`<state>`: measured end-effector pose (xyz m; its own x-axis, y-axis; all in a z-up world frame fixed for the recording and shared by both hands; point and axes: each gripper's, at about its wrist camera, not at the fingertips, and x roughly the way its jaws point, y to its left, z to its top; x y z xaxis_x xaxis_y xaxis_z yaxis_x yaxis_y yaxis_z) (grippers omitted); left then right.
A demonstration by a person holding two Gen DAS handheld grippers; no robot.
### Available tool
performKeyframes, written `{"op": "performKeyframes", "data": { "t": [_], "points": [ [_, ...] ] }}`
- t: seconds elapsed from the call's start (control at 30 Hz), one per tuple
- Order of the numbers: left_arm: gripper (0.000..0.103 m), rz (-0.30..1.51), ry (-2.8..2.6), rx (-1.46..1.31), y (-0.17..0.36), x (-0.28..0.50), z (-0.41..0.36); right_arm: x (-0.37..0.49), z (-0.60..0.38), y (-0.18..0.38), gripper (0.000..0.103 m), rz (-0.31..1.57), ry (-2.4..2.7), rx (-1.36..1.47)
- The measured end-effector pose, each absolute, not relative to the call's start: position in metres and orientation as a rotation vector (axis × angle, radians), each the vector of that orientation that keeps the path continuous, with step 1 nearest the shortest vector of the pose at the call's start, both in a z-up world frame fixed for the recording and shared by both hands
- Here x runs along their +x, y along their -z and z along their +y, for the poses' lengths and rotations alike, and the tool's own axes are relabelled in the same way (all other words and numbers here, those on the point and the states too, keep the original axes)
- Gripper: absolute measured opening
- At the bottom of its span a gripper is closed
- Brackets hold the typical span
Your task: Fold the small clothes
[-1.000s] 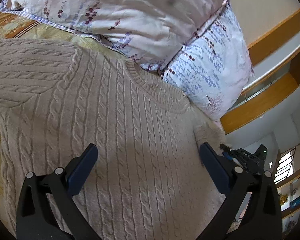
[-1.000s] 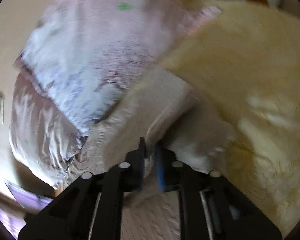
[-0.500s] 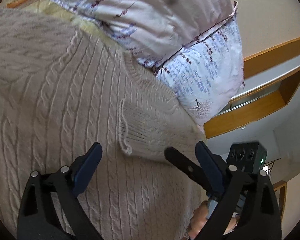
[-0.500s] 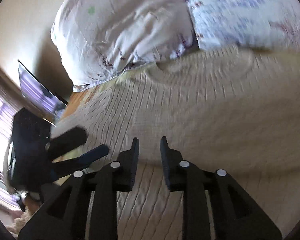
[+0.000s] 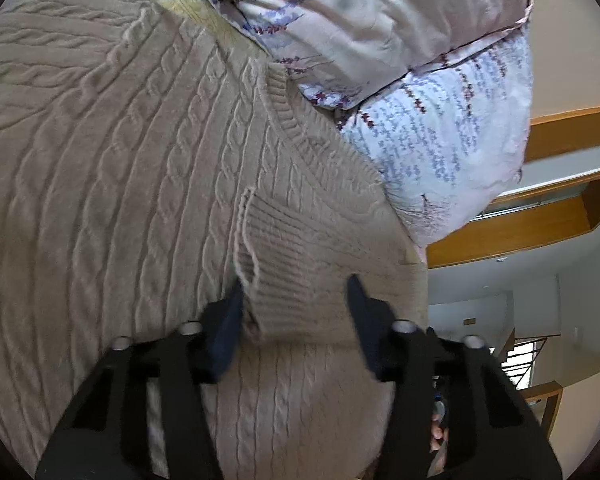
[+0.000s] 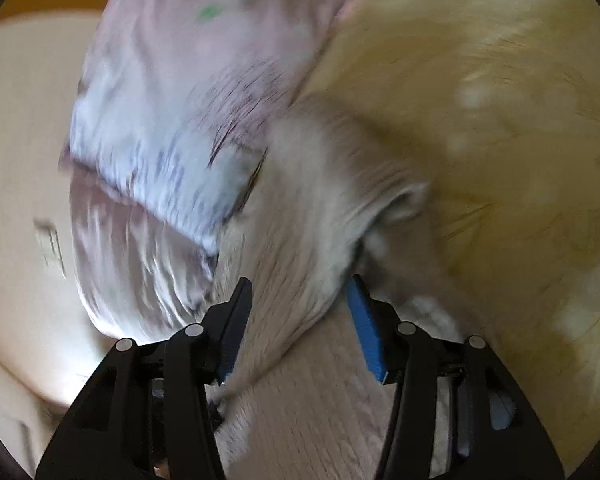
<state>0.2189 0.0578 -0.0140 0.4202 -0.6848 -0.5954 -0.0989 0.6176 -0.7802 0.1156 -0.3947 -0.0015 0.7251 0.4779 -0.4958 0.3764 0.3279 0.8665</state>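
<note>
A beige cable-knit sweater (image 5: pixel 112 184) lies spread on the bed, its ribbed neckline by the pillows. One sleeve is folded across its chest, with the ribbed cuff (image 5: pixel 276 256) lying between the fingers of my left gripper (image 5: pixel 296 292), which is open just above it. In the blurred right wrist view my right gripper (image 6: pixel 300 296) is open over a raised fold of the sweater (image 6: pixel 312 220) near its shoulder edge.
Two floral pillows (image 5: pixel 400 32) lie against the sweater's neckline and also show in the right wrist view (image 6: pixel 172 128). A yellow bedspread (image 6: pixel 500 120) stretches to the right. A wooden headboard shelf (image 5: pixel 532 224) and the room lie beyond.
The right gripper carried the sleeve across the sweater's chest, let it go and opened, then swung back right. The left gripper narrowed and moved over the laid cuff.
</note>
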Motion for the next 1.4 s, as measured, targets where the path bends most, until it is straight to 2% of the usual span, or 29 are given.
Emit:
{"op": "performKeyframes", "data": {
  "t": [0.07, 0.13, 0.37, 0.53, 0.6, 0.63, 0.77, 1.0, 1.03, 1.1, 1.13, 1.17, 1.2, 1.23, 1.27, 1.33, 1.4],
  "points": [
    [0.018, 1.107, 0.427, -0.835, 0.016, 0.226, 0.053, 0.114, -0.397, -0.002, 0.046, 0.787, -0.07, 1.27],
    [0.008, 1.105, 0.43, -0.776, 0.015, 0.235, 0.048, 0.115, -0.398, -0.004, 0.046, 0.765, -0.061, 1.259],
    [0.006, 0.956, 0.411, -0.618, -0.026, 0.254, 0.066, 0.118, -0.389, -0.009, 0.046, 0.746, -0.022, 1.17],
    [0.006, 1.005, 0.356, -0.613, -0.014, 0.26, 0.09, 0.121, -0.386, -0.006, 0.044, 0.748, 0.003, 1.134],
    [0.006, 1.019, 0.349, -0.601, -0.008, 0.258, 0.092, 0.123, -0.383, -0.006, 0.028, 0.75, 0.021, 1.106],
    [0.006, 1.015, 0.348, -0.593, -0.008, 0.258, 0.091, 0.122, -0.381, -0.01, 0.007, 0.734, 0.041, 1.074],
    [0.006, 0.955, 0.325, -0.481, -0.016, 0.256, 0.084, 0.108, -0.368, -0.026, 0.007, 0.648, 0.12, 0.937],
    [0.008, 1.0, 0.256, -0.435, -0.005, 0.256, 0.083, 0.115, -0.349, -0.014, 0.007, 0.781, 0.23, 0.793],
    [0.011, 1.012, 0.245, -0.436, -0.003, 0.255, 0.085, 0.115, -0.348, -0.015, 0.007, 0.796, 0.245, 0.769],
    [0.013, 1.01, 0.238, -0.453, -0.002, 0.248, 0.091, 0.111, -0.347, -0.018, 0.015, 0.807, 0.264, 0.755],
    [0.02, 1.011, 0.231, -0.459, -0.005, 0.242, 0.095, 0.106, -0.347, -0.019, 0.028, 0.804, 0.263, 0.754],
    [0.034, 1.006, 0.233, -0.468, -0.008, 0.238, 0.099, 0.103, -0.345, -0.021, 0.041, 0.797, 0.26, 0.752],
    [0.041, 0.988, 0.235, -0.487, -0.013, 0.228, 0.107, 0.099, -0.344, -0.024, 0.049, 0.786, 0.258, 0.747],
    [0.05, 0.975, 0.235, -0.493, -0.017, 0.221, 0.113, 0.094, -0.341, -0.027, 0.062, 0.767, 0.256, 0.737],
    [0.057, 0.943, 0.235, -0.505, -0.024, 0.208, 0.124, 0.09, -0.338, -0.031, 0.071, 0.747, 0.259, 0.72],
    [0.068, 0.886, 0.214, -0.533, -0.035, 0.18, 0.152, 0.085, -0.331, -0.037, 0.073, 0.715, 0.244, 0.682],
    [0.071, 0.832, 0.174, -0.57, -0.042, 0.156, 0.178, 0.086, -0.321, -0.041, 0.076, 0.699, 0.177, 0.67]
  ]
}}
